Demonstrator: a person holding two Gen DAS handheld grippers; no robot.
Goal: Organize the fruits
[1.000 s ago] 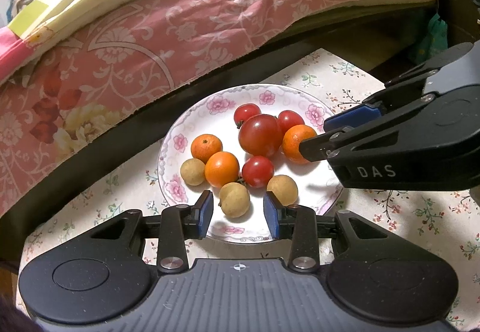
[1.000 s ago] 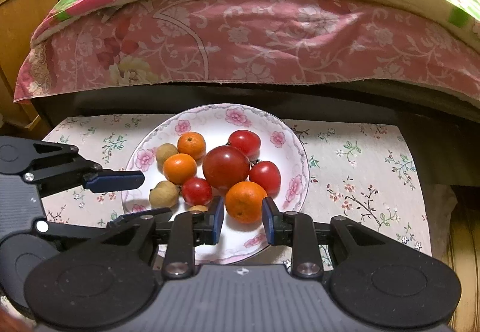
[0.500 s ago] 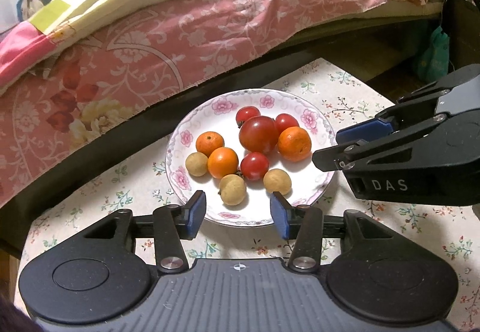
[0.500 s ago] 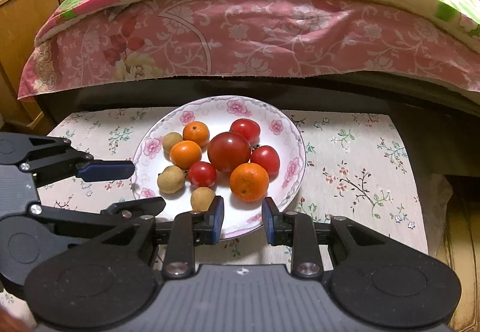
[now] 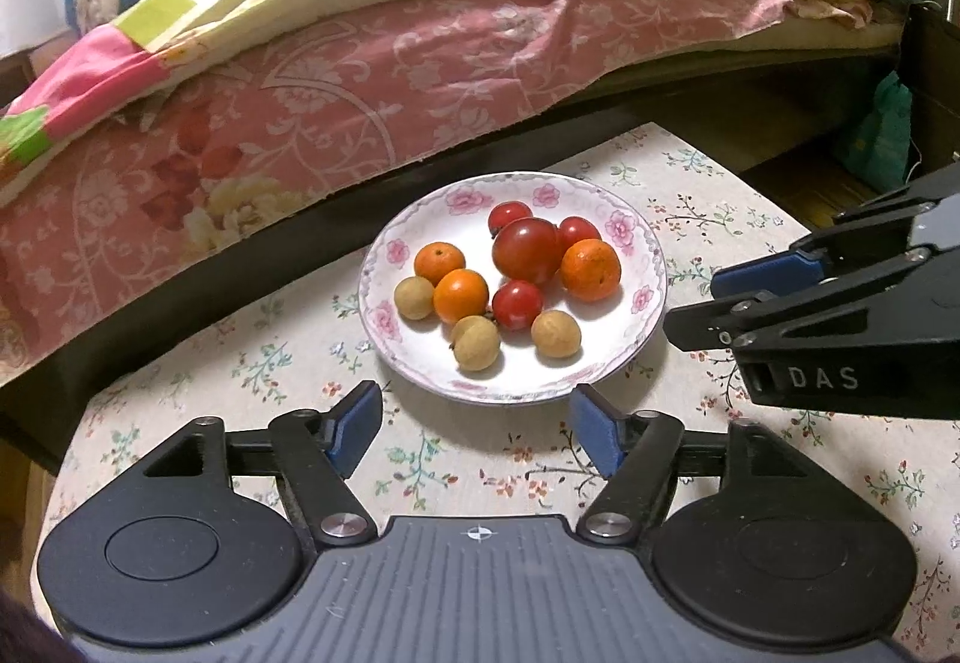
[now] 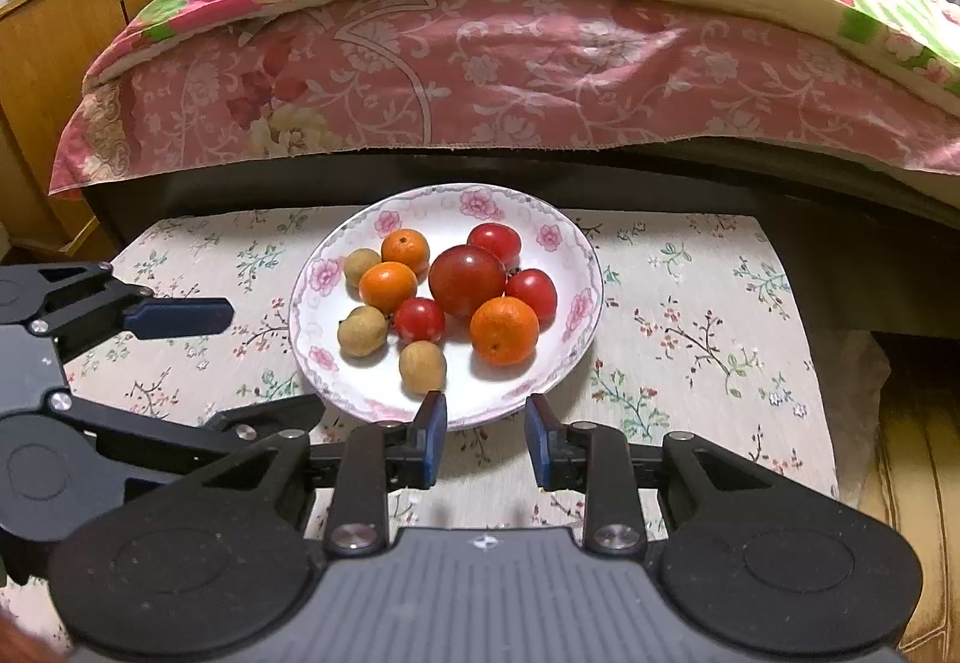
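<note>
A: Where's the fruit from your grippers?

B: On the floral plate (image 5: 651,267), just ahead of my left gripper (image 5: 474,426), whose jaws have just been opening, empty. My right gripper (image 6: 486,438) is narrowly parted, holding nothing, the plate rim just beyond it.

A: Any writing?

B: "DAS" on the right gripper.

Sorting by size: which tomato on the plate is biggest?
The dark red tomato at the plate's centre; the other three tomatoes around it are clearly smaller and brighter red.
</note>
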